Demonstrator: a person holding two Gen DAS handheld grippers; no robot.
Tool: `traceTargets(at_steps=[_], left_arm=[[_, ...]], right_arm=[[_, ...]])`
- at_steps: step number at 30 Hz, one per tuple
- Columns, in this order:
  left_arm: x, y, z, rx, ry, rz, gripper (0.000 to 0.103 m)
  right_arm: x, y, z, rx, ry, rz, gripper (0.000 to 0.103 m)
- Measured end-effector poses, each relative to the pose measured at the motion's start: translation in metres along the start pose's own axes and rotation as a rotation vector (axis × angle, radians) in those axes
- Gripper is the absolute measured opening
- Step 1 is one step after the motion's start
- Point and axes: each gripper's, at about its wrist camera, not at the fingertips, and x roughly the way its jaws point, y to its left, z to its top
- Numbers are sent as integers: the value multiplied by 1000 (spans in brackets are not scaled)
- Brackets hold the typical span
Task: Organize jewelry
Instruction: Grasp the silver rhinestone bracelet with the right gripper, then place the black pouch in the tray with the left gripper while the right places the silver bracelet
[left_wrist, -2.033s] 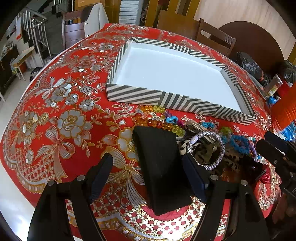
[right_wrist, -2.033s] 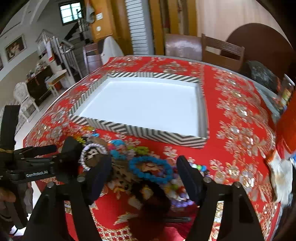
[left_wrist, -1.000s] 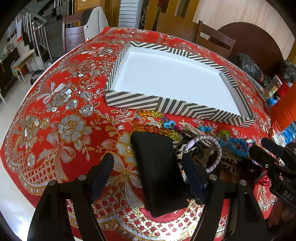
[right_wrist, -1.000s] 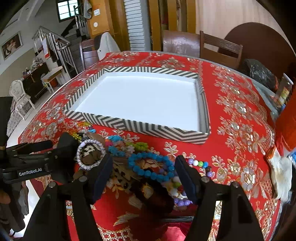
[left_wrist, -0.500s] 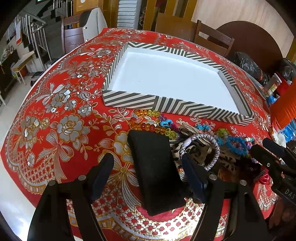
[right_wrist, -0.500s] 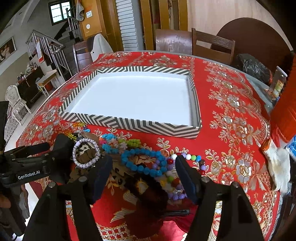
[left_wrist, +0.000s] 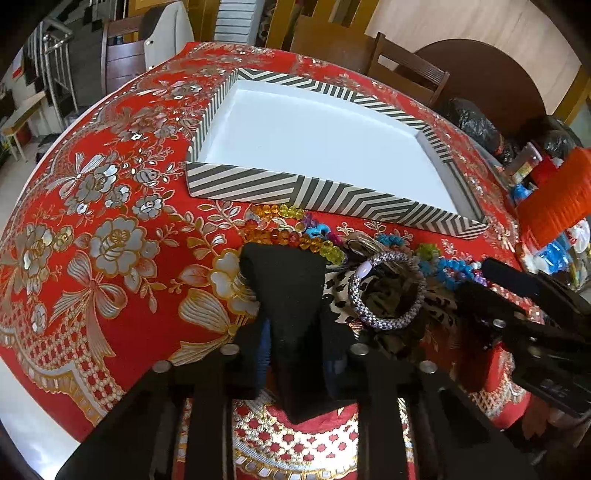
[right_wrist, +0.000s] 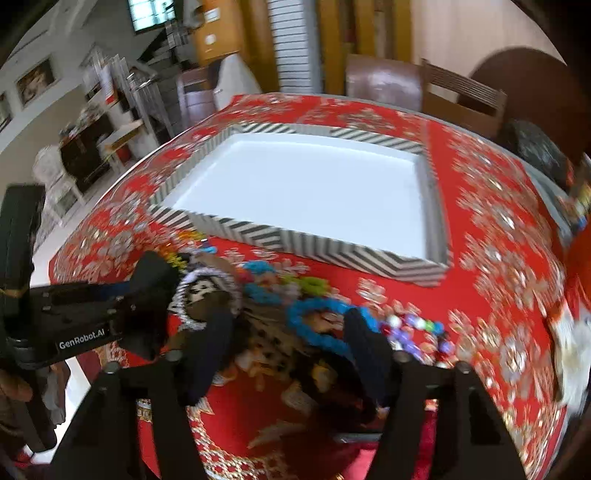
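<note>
A black velvet pad lies on the red tablecloth, and my left gripper is closing on its near end. The pads press it and it buckles upward. Right of it is a jewelry pile: a silver woven bracelet on a leopard-print scrunchie, amber beads, and a blue bead bracelet. My right gripper hovers over the pile with its jaws closing. The scrunchie and the blue bracelet lie between its fingers, and the blurred view shows no grip. The striped tray beyond holds nothing.
The table's near and left edges drop to the floor. An orange object and black bags crowd the right side. Wooden chairs stand behind the table. A white cloth lies at the right.
My left jaws went from wide apart to pinching the black pad, which folded up. The right gripper's jaws narrowed and it shifted over the pile, blurring its view.
</note>
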Motion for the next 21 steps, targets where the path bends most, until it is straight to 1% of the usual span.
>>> traceTargets(at_steps=[2,4,5,7,9,11,13,16,19,21], left_arm=[[-3,2,0,6,4,0,16],[-8,4,-1,19,-1,14,14],[-11,5,-2,20,-3,14,14],[-16,8,-4,20,-3,11,13],[-20,11,-6,18,2,7,13],[-25,13,-7,22,1,6,13],[-32,14,-9,34,4,4,13],[-45,19,-9,36,-5,6,13],[-55,22,-3,25,-36,3,13],[-60,20,5,31,-65,4,13]], right_arm=[[9,8,7,-23,10,29,50],[18,14,11,-40,26,57,43],[21,15,12,-47,31,65,39],[30,19,14,-62,47,71,35],[39,19,14,-62,69,94,27],[45,19,13,-65,81,107,10],[40,17,12,-57,69,123,8],[22,15,13,-53,28,159,7],[4,11,18,-38,-14,188,7],[-4,8,23,-34,-39,180,7]])
